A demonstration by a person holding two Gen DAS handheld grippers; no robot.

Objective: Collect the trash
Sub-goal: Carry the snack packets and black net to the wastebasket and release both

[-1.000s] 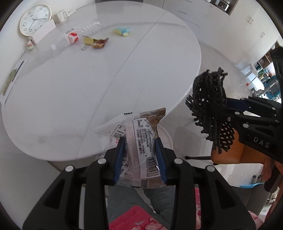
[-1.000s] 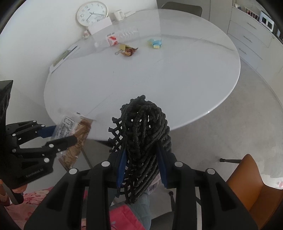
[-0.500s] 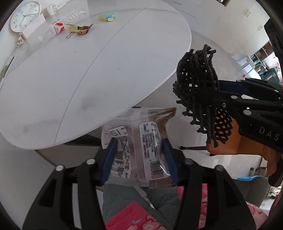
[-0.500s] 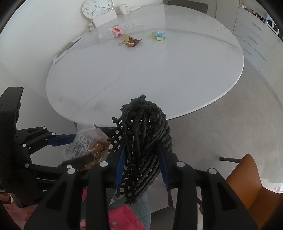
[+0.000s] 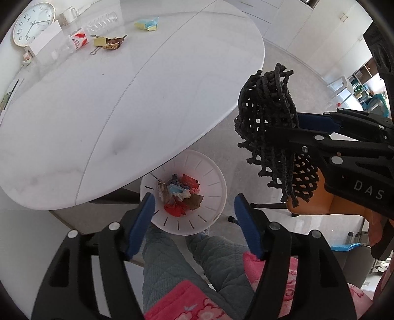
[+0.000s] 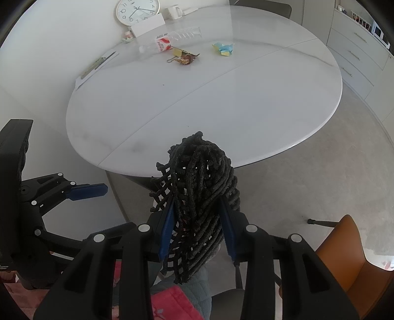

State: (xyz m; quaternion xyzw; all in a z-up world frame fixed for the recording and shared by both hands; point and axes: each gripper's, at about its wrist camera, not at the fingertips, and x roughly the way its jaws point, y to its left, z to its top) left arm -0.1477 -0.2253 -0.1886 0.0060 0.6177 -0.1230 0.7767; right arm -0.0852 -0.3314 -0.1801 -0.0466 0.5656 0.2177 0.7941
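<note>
Trash [image 5: 181,195] lies in the white bin [image 5: 216,172] | your left tongs [image 5: 194,209] opening, empty | your right tongs [image 6: 197,221] grip black netting [image 6: 197,192].

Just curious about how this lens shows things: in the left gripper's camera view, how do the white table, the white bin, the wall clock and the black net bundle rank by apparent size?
1. White table
2. Black net bundle, though it is close to the camera, which inflates it
3. White bin
4. Wall clock, far off, so it looks small
</note>
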